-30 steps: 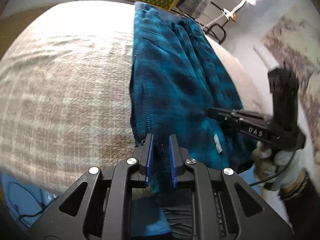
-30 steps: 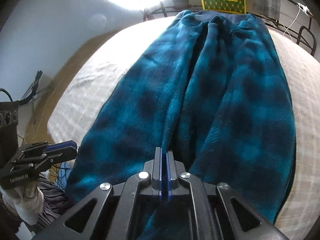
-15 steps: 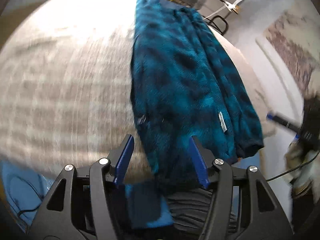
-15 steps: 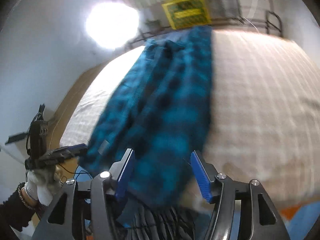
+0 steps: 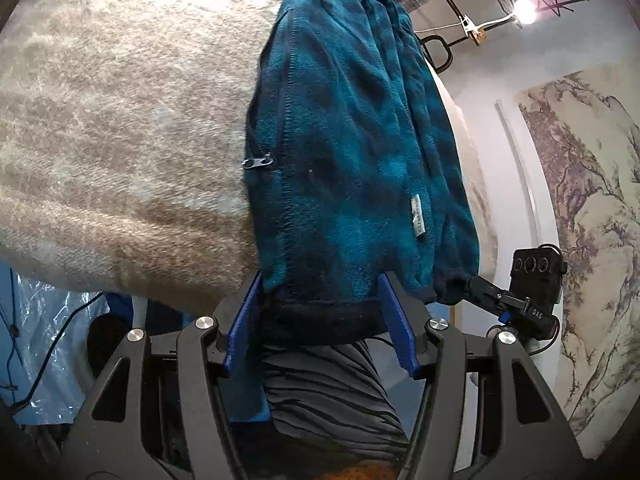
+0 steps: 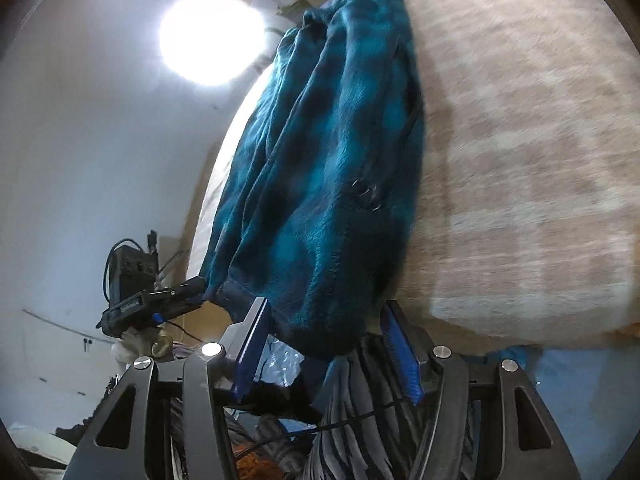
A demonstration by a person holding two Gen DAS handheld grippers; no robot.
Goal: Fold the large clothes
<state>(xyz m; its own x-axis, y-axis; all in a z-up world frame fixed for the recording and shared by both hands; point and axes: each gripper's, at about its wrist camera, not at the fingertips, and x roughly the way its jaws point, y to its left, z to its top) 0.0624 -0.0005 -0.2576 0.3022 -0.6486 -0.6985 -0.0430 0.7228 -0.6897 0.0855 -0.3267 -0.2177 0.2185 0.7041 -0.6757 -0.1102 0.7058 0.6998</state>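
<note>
- The blue plaid fleece garment lies lengthwise on the beige blanket-covered bed, running from the near edge away to the far end.
- It forms a long narrow strip with several layers stacked; in my judgement a lengthwise fold is already made.
- A zipper pull shows on its left edge and a small white label on the top layer.
- The dark cuffed hem hangs over the near edge of the bed.
- Left gripper: tongs spread wide, one finger on either side of the hem. No clamp on the cloth is visible.
- Right gripper: tongs likewise spread, bracketing the near end of the garment; nothing is pinched.
- Each wrist view shows the other gripper out at the garment's near corner; whether that tip touches the cloth I cannot tell.
- The right wrist view is motion-blurred, so fine contact cannot be confirmed there.
- Assessment: the task is partly complete. The width is reduced; the length is not.
- Remaining, as judged: grip the near hem at both corners, carry it toward the far end for one or more crosswise folds, then flatten.
- Concern: the fleece is thick and layered, so a shallow grip may take only the top layer.
</note>
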